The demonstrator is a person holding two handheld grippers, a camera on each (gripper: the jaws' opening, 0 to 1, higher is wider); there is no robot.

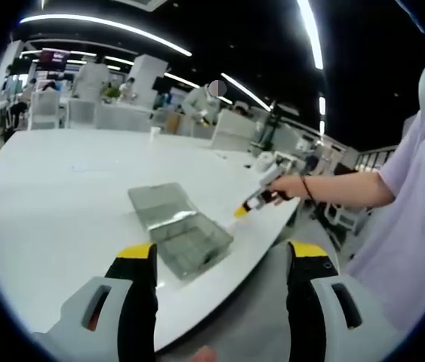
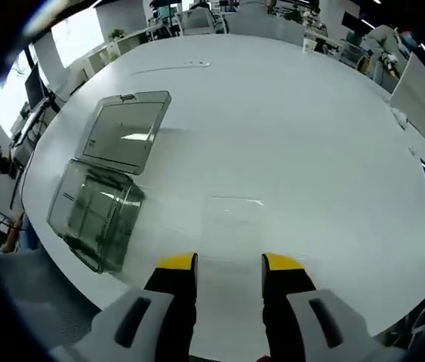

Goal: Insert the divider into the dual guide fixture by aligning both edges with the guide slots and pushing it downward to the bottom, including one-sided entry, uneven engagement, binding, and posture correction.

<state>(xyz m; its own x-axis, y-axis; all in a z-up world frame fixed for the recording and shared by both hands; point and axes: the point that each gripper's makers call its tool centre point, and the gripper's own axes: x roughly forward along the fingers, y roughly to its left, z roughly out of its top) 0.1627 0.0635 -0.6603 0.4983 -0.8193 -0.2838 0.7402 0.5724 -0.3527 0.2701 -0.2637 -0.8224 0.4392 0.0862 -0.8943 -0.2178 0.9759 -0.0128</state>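
Both my claws, left gripper (image 1: 221, 260) and right gripper (image 2: 229, 271), hang open and empty; clear lidded box (image 2: 95, 211) sits near the white table (image 2: 287, 136) edge, loads of bare room right.

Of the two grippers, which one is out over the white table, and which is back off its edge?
The right gripper, held in a hand, reaches over the white table. The left gripper sits back past the edge, beside the clear box.

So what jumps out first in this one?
A clear plastic box with its lid flung open sits near the edge of a big white round table. Both tools hang open and empty: the left tool faces the box, and the right tool hovers above bare tabletop.
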